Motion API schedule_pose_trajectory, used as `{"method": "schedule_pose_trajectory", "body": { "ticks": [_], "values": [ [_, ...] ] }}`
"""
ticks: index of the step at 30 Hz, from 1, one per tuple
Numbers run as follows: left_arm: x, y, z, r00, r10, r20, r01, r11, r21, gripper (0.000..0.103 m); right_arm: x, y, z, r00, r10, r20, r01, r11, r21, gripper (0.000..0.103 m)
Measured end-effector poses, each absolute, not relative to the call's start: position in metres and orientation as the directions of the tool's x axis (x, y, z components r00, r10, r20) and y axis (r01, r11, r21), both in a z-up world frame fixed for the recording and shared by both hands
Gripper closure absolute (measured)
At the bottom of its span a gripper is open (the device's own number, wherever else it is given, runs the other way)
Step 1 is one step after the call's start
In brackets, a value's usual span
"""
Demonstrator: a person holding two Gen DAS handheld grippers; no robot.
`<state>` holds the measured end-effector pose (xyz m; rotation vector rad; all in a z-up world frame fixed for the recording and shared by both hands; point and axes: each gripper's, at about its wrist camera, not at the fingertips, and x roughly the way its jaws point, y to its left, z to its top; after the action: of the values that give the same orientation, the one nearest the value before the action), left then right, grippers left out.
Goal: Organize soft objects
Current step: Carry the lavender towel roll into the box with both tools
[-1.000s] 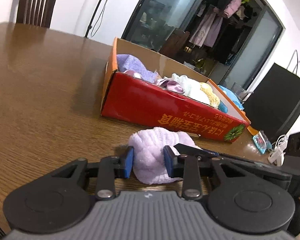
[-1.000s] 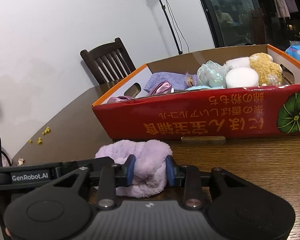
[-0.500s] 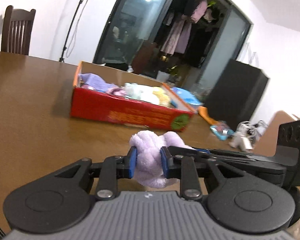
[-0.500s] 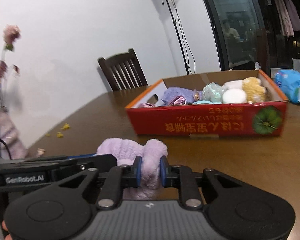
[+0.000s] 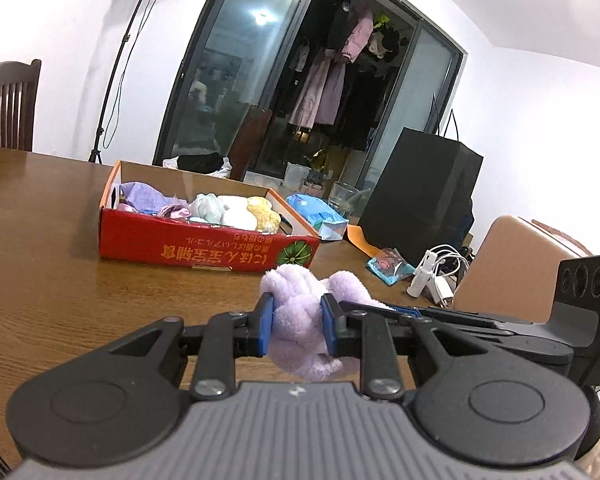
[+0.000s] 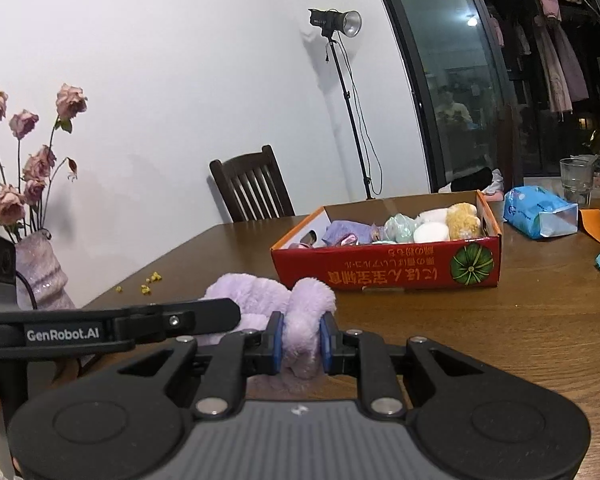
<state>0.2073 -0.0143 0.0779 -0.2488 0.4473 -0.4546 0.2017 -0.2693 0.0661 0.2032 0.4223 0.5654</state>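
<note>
Left wrist view: the brown wooden desk [image 5: 40,240] fills the lower scene, and on it stands a red cardboard box [image 5: 204,246] with soft toys packed inside. Beyond the box lie a blue packet [image 5: 318,214] and a drinking glass [image 5: 342,198], beside a black bag [image 5: 420,196]. Nearer the camera, a fluffy lilac cloth [image 5: 296,320] is bunched between both tools, well short of the box. The left tool [image 5: 296,326] is clamped on one end of the cloth, its blue pads pressing into the pile. In the right wrist view, the right tool [image 6: 302,342] pinches the other end of the cloth [image 6: 308,320], with the left tool's arm reaching in beside it.
</note>
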Motion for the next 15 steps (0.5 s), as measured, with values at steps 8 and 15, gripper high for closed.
{"method": "schedule_pose_trajectory", "body": {
  "ticks": [8,15],
  "values": [
    [0.265,-0.007,0.109,0.814,-0.496,-0.301,0.411,0.859,-0.305,0.078,0.256,-0.266,0.097,0.774,0.567,-0.28,-0.517,0.823,0.237,0.085],
    [0.42,0.011,0.145,0.82,-0.48,-0.312,0.382,0.865,-0.326,0.078,0.405,-0.248,0.142,0.766,0.573,-0.291,-0.535,0.82,0.205,0.085]
  ]
}}
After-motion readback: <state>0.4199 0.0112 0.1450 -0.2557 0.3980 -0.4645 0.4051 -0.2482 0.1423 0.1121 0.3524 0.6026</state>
